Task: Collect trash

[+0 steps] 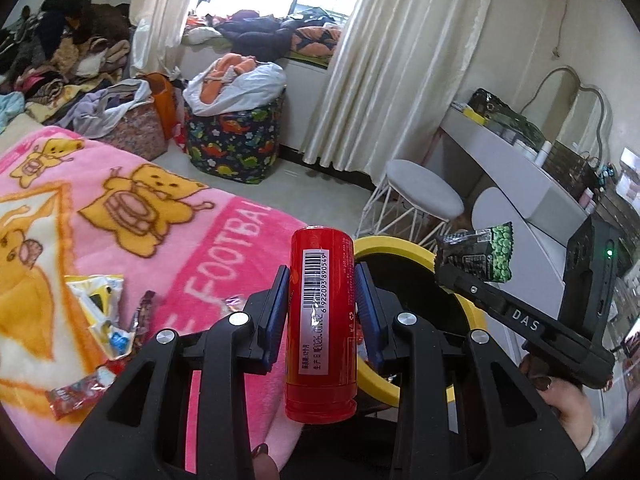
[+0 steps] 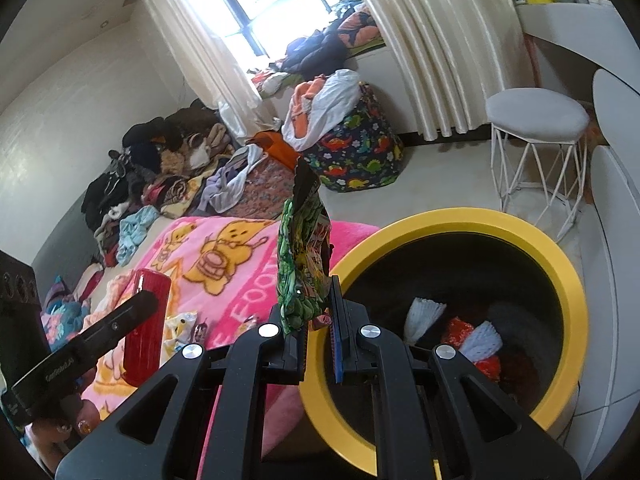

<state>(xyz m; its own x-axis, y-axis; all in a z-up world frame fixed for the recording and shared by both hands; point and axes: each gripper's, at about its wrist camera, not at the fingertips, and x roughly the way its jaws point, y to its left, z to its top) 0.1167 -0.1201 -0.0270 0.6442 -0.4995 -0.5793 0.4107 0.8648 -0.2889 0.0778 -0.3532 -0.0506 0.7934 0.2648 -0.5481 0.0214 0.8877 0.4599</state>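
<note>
My left gripper (image 1: 322, 312) is shut on a red can (image 1: 320, 320) with a white barcode label, held upright at the edge of the pink blanket (image 1: 140, 216). The can (image 2: 146, 328) and that gripper (image 2: 132, 312) appear at the lower left of the right wrist view. My right gripper (image 2: 316, 320) is shut on a green snack wrapper (image 2: 302, 256), which sticks up over the rim of the yellow-rimmed black bin (image 2: 568, 304). The wrapper (image 1: 476, 256), the right gripper (image 1: 448, 276) and the bin (image 1: 384, 246) show in the left wrist view too. Loose wrappers (image 1: 100, 312) lie on the blanket.
Scraps of paper and red packaging (image 2: 460, 328) lie inside the bin. A white wire-legged stool (image 2: 536, 148) and a white dressing table (image 1: 520, 168) stand to the right. A dinosaur-print basket (image 1: 236, 140) of laundry and piles of clothes (image 1: 60, 60) crowd the back.
</note>
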